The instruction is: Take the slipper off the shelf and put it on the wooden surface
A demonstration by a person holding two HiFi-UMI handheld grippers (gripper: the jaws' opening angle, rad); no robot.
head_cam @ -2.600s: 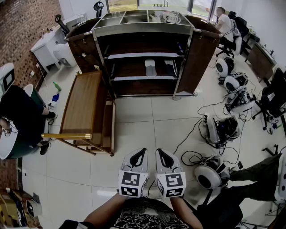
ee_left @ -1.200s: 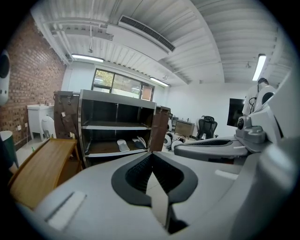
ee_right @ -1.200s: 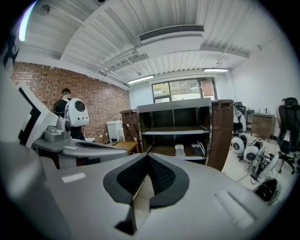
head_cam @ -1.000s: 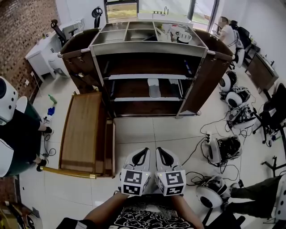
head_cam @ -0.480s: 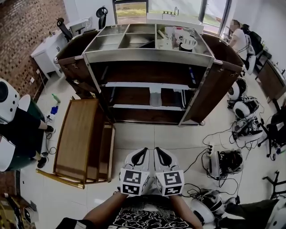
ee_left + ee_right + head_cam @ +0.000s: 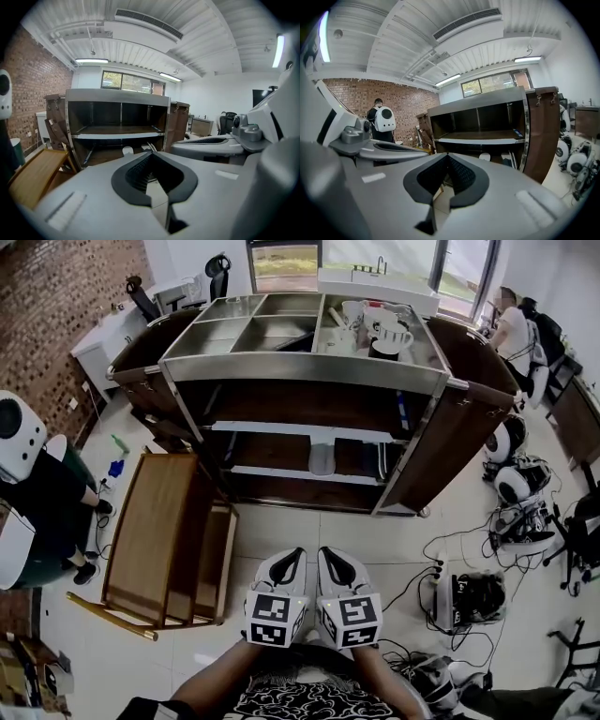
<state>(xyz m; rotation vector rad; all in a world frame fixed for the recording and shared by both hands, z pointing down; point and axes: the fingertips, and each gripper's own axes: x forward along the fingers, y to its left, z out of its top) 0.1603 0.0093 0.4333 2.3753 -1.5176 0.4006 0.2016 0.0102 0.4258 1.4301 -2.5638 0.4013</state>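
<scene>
1. We hold the two grippers side by side low in the head view, above the tiled floor (image 6: 281, 526). Both point toward the shelf unit (image 6: 300, 368) and their bodies nearly touch.
2. The left gripper (image 6: 293, 556) has its jaws brought together. In the left gripper view the left gripper (image 6: 152, 154) meets tip to tip, with nothing gripped between the dark pads.
3. The right gripper (image 6: 327, 555) is the same. In its own view the right gripper (image 6: 447, 155) is closed at the tips and carries nothing.
4. The slipper (image 6: 322, 458) is pale and lies on the lower of the two metal-edged shelves, about midway along it. We also see the slipper (image 6: 127, 150) beyond the left jaws and the slipper (image 6: 485, 156) beyond the right ones. It is well apart from both grippers.
5. The wooden surface (image 6: 150, 521) stands on the floor to the left of the shelf unit, near its left front corner.
6. White mugs (image 6: 391, 334) sit in the right-hand compartment on top of the unit.
7. Cables (image 6: 412, 568) trail across the floor at the right, and a person (image 6: 514, 329) sits at the far right.
</scene>
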